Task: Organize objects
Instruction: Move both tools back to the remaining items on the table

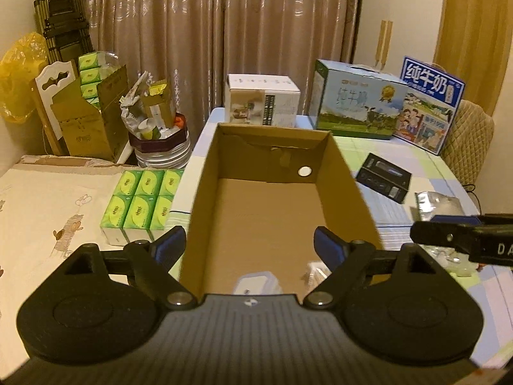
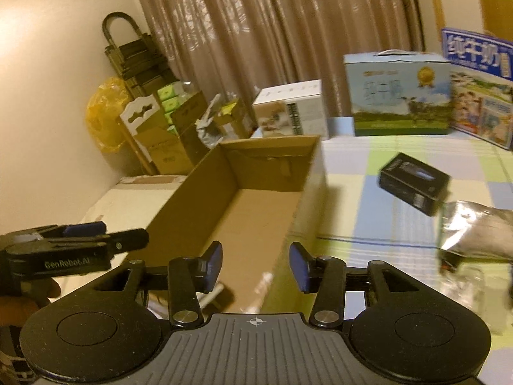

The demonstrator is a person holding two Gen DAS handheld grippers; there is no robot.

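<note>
Left gripper (image 1: 250,247), nearest the lens, stands released, its blue-padded jaws spread and holding nothing, poised over the near end of the open cardboard box (image 1: 340,173). Right gripper (image 2: 255,264) is likewise spread and unladen, over the box's near right wall. Only the left wrist view looks into the box's near end, where a white lidded container (image 1: 253,284) and a second pale item, too blurred to name, lie on the floor; the rest of the floor is bare. To the box's left, in the left view alone, a block of green tissue packs (image 1: 141,202) sits just beside it. To its right on the checked tablecloth (image 2: 368,199) lie a black carton (image 2: 413,179) and, seen more fully from the right wrist, a silver foil pouch (image 2: 474,227) with a clear jar (image 2: 465,284) nearer. Beyond, at the table's far edge, stand a white carton (image 1: 263,99) and two milk cases (image 1: 359,99), before brown curtains (image 1: 208,32).
</note>
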